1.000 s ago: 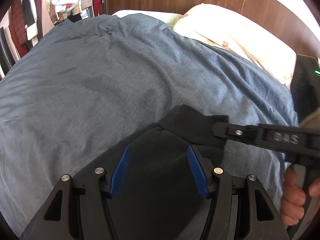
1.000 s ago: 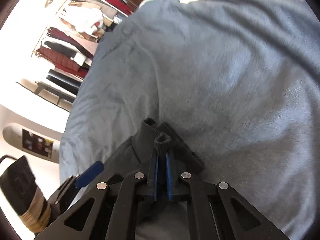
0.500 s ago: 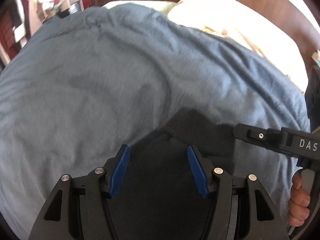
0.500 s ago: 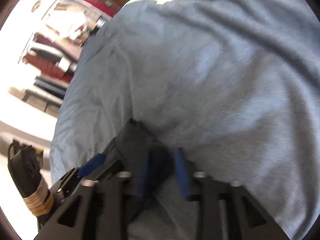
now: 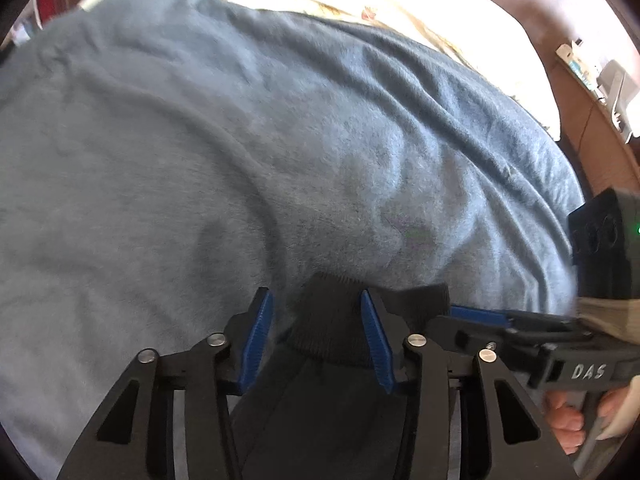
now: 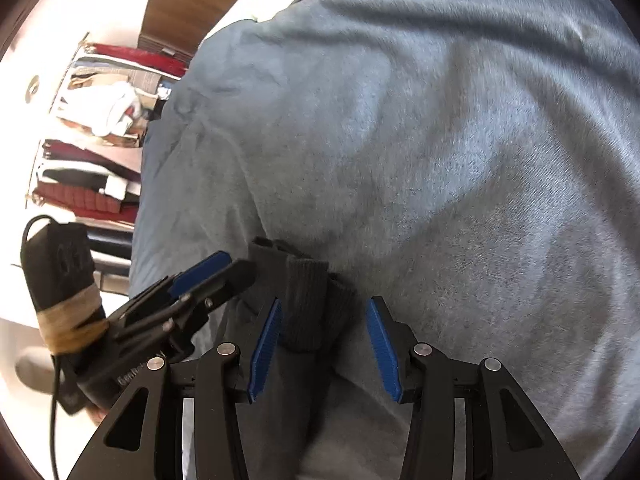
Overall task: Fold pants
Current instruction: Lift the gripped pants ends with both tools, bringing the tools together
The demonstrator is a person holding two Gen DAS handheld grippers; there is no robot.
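Dark knit pants (image 5: 328, 396) laid on a blue-grey blanket (image 5: 240, 140) over the bed, ribbed cuffs (image 6: 306, 304) brought together at the near edge. Left claw (image 5: 316, 332) closing around one cuff, pads not yet pressing. Right claw (image 6: 324, 344) released, parted either side of the upright cuff. Judged early in the fold: legs apparently stacked, lengthwise folds still to come.
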